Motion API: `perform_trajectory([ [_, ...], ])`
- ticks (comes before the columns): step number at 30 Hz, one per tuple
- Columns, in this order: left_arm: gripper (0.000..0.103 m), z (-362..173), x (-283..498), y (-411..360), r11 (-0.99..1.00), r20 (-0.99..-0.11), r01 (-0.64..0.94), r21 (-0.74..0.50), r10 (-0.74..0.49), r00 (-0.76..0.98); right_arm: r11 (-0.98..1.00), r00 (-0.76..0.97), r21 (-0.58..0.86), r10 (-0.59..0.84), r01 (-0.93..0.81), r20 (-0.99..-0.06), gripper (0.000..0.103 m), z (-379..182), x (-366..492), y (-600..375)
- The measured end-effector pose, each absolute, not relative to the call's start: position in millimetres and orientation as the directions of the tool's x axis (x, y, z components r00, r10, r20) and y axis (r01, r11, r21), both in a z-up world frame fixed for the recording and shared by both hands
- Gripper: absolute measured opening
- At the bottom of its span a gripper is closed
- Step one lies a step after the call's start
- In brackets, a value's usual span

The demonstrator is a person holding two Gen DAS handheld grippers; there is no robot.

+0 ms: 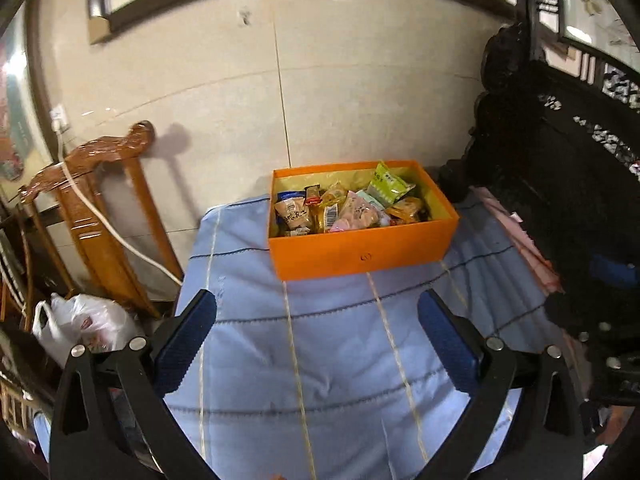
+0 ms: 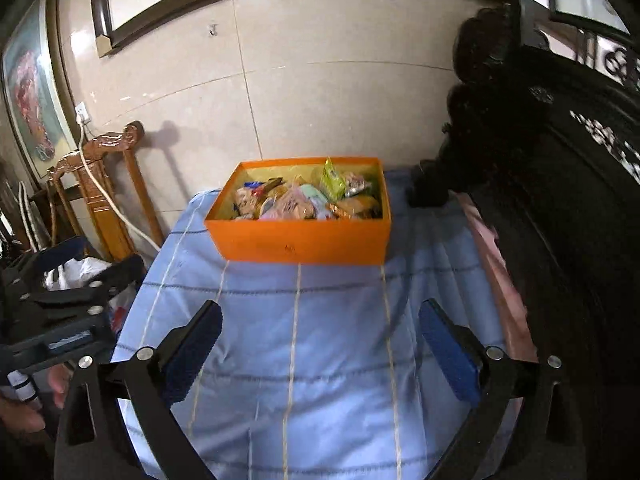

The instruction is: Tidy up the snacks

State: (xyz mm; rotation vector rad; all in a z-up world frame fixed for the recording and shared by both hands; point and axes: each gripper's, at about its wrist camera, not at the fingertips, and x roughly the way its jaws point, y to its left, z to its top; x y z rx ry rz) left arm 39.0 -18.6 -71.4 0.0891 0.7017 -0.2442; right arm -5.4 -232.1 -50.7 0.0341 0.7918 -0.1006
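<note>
An orange box (image 1: 360,254) stands at the far end of a light blue quilted cloth (image 1: 328,360), against the wall. Several wrapped snacks (image 1: 344,210) fill it, a green packet (image 1: 386,182) sticking up at the back right. My left gripper (image 1: 318,312) is open, well short of the box, nothing between its blue pads. In the right wrist view the same box (image 2: 300,244) and snacks (image 2: 304,200) lie ahead. My right gripper (image 2: 320,320) is open and empty over the cloth (image 2: 300,360). The left gripper's body (image 2: 60,292) shows at the left edge there.
A carved wooden chair (image 1: 100,200) with a white cable stands left of the cloth, a white plastic bag (image 1: 80,324) at its foot. Dark carved furniture (image 1: 560,160) rises close on the right. A pink layer (image 2: 500,272) lines the cloth's right edge. A hand (image 2: 24,408) shows at lower left.
</note>
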Motion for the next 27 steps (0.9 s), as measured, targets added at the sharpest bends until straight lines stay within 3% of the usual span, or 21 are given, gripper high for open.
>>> perform_trajectory([
  [8, 0.099, -30, -60, -17, 0.994, -0.569, 0.102, 0.042, -0.06, 0.82, 0.997, 0.738, -0.022, -0.066, 0.07, -0.671, 0.099, -19, -82, -237],
  [13, 0.099, -20, -107, -28, 0.988, -0.575, 0.154, -0.033, -0.144, 0.805, 0.998, 0.765, -0.048, -0.058, 0.035, -0.642, 0.099, -10, -124, -240],
  [27, 0.099, -15, -154, -59, 0.981, -0.562, 0.195, 0.017, -0.151, 0.813, 0.997, 0.79, -0.051, -0.077, 0.059, -0.608, 0.099, 8, -165, -261],
])
